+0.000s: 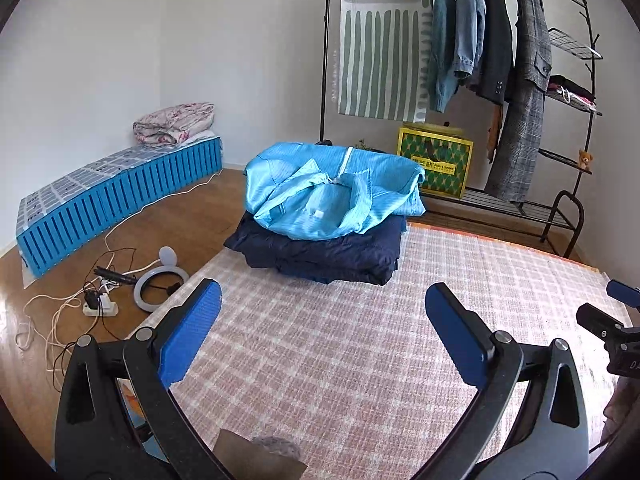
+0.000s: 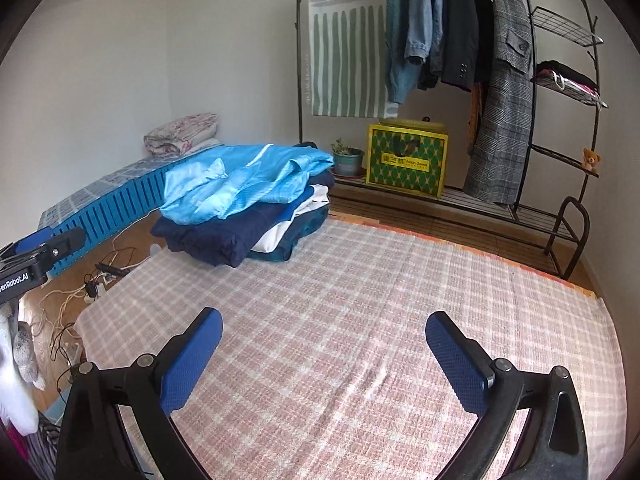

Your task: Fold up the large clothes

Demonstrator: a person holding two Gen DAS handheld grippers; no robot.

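Beyond left gripper (image 1: 323,294), clothes pile (image 1: 332,208).

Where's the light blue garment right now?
The light blue garment tops the clothes pile at the checked mat's far-left corner, ahead of both grippers, near the yellow-green box.

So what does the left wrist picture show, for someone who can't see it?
The open left gripper hovers, empty, over a pink checked mat. Ahead sits a clothes pile, a light blue garment on top.
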